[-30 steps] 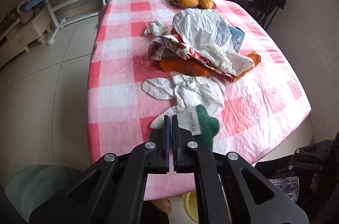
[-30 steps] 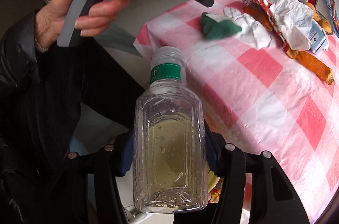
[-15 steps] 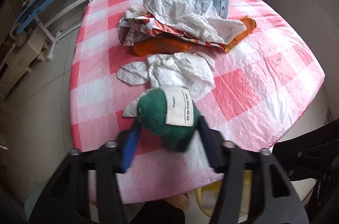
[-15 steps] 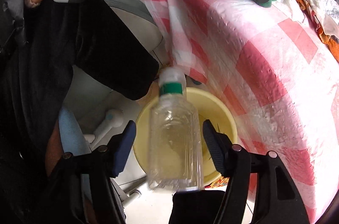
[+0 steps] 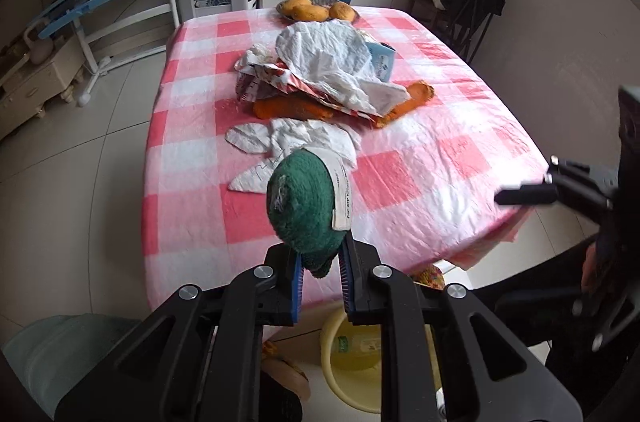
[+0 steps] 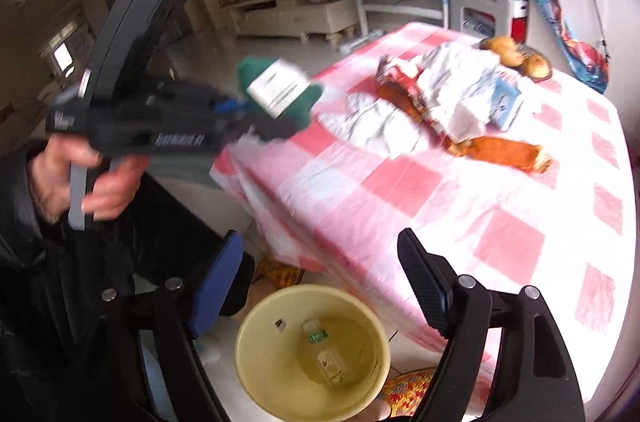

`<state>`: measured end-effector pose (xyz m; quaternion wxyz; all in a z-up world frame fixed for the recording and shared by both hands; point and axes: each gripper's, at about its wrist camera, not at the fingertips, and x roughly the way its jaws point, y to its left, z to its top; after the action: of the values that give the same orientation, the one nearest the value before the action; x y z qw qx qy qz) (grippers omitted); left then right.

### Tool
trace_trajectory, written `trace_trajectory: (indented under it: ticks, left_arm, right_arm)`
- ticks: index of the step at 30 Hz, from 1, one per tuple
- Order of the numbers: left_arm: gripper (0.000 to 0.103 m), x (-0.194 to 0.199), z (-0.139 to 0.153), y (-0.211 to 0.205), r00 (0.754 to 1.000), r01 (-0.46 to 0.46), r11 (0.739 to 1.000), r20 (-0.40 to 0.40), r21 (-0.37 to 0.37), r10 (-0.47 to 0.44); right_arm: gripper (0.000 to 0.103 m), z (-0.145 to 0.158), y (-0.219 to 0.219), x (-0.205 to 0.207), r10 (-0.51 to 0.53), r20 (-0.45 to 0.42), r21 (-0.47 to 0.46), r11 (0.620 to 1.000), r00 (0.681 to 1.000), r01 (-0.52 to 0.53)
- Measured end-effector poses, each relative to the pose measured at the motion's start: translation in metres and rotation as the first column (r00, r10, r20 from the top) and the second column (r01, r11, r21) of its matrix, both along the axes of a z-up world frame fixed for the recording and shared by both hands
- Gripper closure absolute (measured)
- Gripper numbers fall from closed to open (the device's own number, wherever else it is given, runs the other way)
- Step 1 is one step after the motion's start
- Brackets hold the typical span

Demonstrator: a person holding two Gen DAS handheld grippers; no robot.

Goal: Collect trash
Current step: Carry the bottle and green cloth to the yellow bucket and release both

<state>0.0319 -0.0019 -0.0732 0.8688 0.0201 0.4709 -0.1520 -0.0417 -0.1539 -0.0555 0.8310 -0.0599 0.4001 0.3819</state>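
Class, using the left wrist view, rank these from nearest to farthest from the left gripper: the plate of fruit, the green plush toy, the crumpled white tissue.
1. green plush toy, between its pads.
2. crumpled white tissue, just beyond.
3. plate of fruit, table's far end.

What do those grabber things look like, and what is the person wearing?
Each gripper is black plastic, with two long fingers joined by silver round bolts. The left gripper has blue ribbed pads inside its fingers. The right gripper has one blue pad and one dark ribbed pad. The left one has a grey trigger handle and white lettering, too blurred to read. The person's sleeve is black.
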Motion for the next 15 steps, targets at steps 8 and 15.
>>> trace_trajectory:
  ticks: [8,15]
  left_arm:
    - [0.083,-0.063,-0.034,-0.057,0.957,0.256,0.967,-0.142,0.008,-0.252]
    - [0.037,-0.102,-0.038,-0.08,0.928,0.366,0.922,-0.126,0.122,-0.352]
  right_arm:
    - [0.021,0.026,-0.047,0.019,-0.206,0.039,0.185,0.963,0.978,0.195]
    - [0.019,0.029,-0.051,0.003,-0.243,0.046,0.198,0.953,0.969,0.229]
